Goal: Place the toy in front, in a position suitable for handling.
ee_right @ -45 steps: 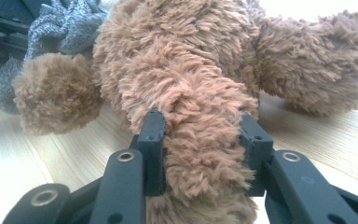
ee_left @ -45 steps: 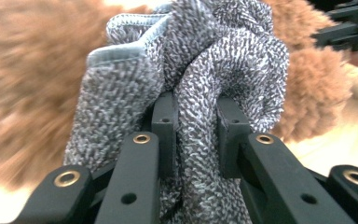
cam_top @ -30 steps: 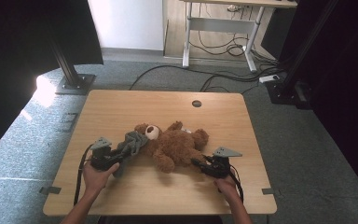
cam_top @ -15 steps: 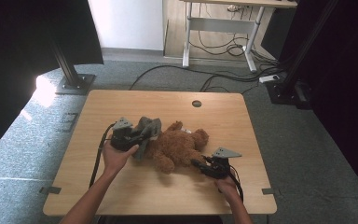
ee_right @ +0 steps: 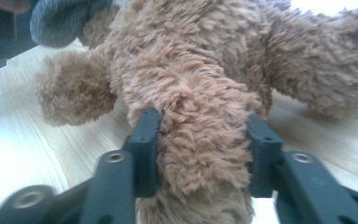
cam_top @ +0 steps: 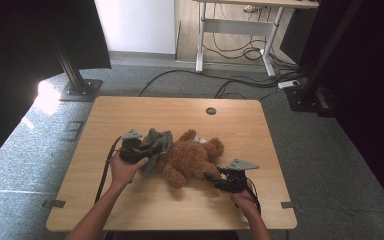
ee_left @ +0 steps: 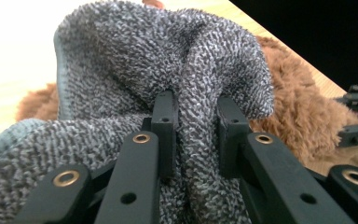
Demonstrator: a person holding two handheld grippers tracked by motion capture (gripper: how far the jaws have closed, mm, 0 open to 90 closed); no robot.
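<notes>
High view, left gripper (cam_top: 141, 151): pinched on the grey towel (cam_top: 156, 145), which is drawn up over the head end of the teddy bear (cam_top: 190, 160), near the middle of the wooden table (cam_top: 130, 110).
High view, right gripper (cam_top: 215, 178): at the bear's near limb; its jaws have just been widening, and from here I cannot tell whether they press.
High view, count: one bear, one towel, one table, two grippers, two hands.
Left gripper view, grip: a thick fold of towel (ee_left: 186, 93) squeezed between both jaws, brown plush (ee_left: 303, 116) behind it.
Left gripper view, risk: the fold is bulky (terry slides on itself), so a sharp pull could strip it out.
Right gripper view, grip: the bear's limb (ee_right: 200, 140) sits between the jaws, both pads against the fur, loosely by my reading.
Right gripper view, risk: with that hold slackening, a tug on the towel (ee_right: 60, 21) may drag the bear across the table.
</notes>
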